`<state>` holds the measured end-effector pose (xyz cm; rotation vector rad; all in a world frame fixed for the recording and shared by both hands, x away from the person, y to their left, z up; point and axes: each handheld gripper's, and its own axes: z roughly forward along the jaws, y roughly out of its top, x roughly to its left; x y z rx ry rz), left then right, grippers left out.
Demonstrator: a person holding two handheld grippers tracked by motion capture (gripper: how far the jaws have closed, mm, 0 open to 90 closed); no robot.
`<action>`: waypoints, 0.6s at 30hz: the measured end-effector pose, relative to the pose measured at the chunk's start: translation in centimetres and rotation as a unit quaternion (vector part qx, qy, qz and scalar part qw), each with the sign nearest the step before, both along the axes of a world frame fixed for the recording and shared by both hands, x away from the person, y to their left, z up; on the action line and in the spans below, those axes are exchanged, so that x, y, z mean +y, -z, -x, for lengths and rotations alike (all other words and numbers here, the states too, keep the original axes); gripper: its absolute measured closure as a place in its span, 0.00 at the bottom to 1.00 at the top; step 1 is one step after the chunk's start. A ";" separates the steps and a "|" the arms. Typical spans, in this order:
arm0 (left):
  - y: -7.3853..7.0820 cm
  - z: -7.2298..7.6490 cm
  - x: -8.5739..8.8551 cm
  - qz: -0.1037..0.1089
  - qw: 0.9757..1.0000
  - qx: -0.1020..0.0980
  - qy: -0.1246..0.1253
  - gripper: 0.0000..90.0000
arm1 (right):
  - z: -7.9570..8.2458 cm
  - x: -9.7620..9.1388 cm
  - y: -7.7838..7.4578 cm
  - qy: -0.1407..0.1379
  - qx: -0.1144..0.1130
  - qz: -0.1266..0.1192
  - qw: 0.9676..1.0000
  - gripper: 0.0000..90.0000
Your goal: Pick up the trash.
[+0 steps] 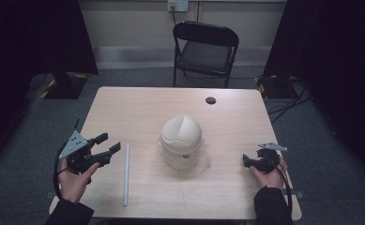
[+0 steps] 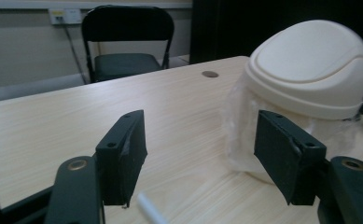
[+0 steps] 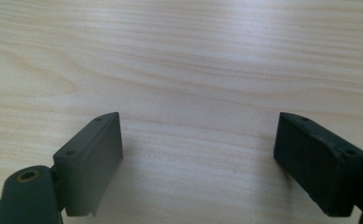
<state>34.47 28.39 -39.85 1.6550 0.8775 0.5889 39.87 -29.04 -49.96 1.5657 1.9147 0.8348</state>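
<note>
A small cream bin with a domed swing lid (image 1: 181,133) stands at the middle of the wooden table (image 1: 138,105), with a clear plastic liner around its lower part; the left gripper view has it at the right (image 2: 310,70). A white rod (image 1: 126,174) lies on the table to the left of the bin, and its end shows low in the left gripper view (image 2: 151,212). My left gripper (image 1: 109,143) hangs above the table's left edge, open and empty, pointing toward the bin (image 2: 200,161). My right gripper (image 1: 245,161) rests low at the right, open over bare wood (image 3: 198,158).
A black folding chair (image 1: 206,49) stands beyond the table's far edge. A round cable hole (image 1: 210,100) sits near the far right of the tabletop. Cables lie on the floor at the right.
</note>
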 end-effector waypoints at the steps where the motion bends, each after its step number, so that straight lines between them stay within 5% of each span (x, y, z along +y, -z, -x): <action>1: 0.0 0.0 0.0 0.000 1.000 0.000 0.000 0.38 | 0.0 0.0 0.0 0.000 0.000 0.000 1.000 0.16; 5: -0.8 -0.6 -2.1 0.001 0.999 -0.007 0.040 0.37 | 0.0 0.0 0.0 0.000 0.000 0.000 1.000 0.16; 18: -1.8 -2.1 -7.4 -0.013 0.994 -0.002 0.110 0.35 | 0.0 0.0 0.0 0.000 0.000 0.000 1.000 0.16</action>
